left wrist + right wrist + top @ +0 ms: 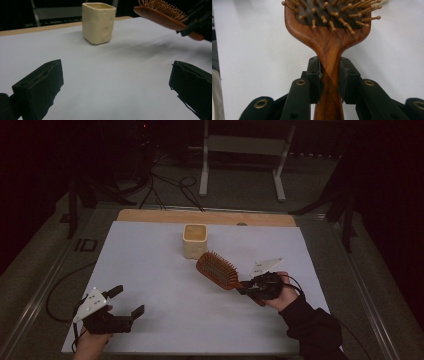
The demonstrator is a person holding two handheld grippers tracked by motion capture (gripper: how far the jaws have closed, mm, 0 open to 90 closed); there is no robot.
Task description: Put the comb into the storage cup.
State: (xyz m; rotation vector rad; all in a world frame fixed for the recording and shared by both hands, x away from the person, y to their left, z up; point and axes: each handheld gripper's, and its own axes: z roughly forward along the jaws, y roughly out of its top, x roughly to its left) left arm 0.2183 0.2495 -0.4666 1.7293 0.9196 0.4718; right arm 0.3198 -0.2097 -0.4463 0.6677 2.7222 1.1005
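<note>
Right gripper point(250, 286) jaws clamp hairbrush point(217, 269) handle (bristles up) | left gripper point(127, 301) jaws wide, empty

Clamped tight on the neck of the wooden hairbrush point(329, 57), right gripper point(329, 80), one black finger point(314, 77) pressed to each side where handle widens into head. Bristle side up, wooden pins point(332, 12) with rounded tips standing out of a dark pad, head running off the top edge. Beneath it all, white counter point(252, 62), pale and bare on both sides.
</note>
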